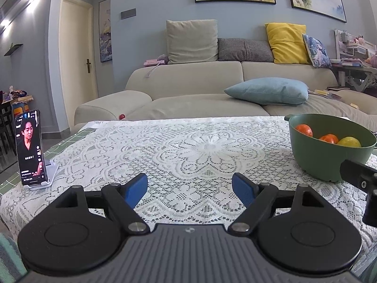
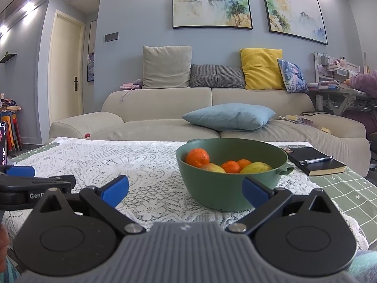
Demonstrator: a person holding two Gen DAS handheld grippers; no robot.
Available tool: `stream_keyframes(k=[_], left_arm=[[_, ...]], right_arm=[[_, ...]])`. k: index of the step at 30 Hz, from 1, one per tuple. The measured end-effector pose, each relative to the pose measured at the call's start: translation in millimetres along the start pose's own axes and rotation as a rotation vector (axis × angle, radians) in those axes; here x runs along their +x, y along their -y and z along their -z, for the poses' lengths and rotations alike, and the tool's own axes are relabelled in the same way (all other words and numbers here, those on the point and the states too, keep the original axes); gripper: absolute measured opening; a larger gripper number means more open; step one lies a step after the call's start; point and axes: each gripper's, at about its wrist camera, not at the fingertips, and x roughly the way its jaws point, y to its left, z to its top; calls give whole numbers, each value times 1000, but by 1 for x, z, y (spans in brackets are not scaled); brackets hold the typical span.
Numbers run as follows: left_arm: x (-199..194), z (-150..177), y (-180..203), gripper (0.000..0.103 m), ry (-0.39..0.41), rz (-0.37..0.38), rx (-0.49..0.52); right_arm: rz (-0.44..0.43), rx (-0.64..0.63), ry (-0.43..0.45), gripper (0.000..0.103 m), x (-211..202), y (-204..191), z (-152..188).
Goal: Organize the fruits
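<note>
White lace cloth (image 1: 188, 146) is covering the tabletop (image 2: 348, 188), with a beige sofa (image 2: 165, 108) sitting beyond its far edge. At far left a phone (image 1: 29, 148) is standing on a stand, its screen glowing. The left tool (image 1: 189, 189) is hovering low over bare lace, released, its blue pads spread wide. The right tool (image 2: 186, 188) is likewise gaping and gripping nothing, its right pad just beside the green bowl (image 2: 226, 193). Oranges (image 2: 197, 157) and yellow fruits (image 2: 255, 167) are lying inside that bowl. Farther right a black notebook (image 2: 315, 165) is carrying a pen (image 2: 315, 160).
</note>
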Motion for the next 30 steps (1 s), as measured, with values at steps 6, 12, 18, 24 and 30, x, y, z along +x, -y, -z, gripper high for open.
stream_keyframes(k=[6, 12, 18, 24, 30], left_arm=[[-1, 0, 0, 95, -4, 3, -2], [-1, 0, 0, 95, -6, 4, -2], [0, -1, -2, 95, -6, 4, -7], [0, -1, -2, 95, -7, 5, -8], [0, -1, -2, 95, -8, 5, -10]], right_arm=[[0, 1, -1, 99, 0, 0, 0], [-7, -5, -5, 99, 1, -1, 1], [-11, -7, -7, 99, 2, -2, 2], [-15, -10, -9, 99, 2, -3, 3], [-16, -10, -11, 99, 2, -3, 3]])
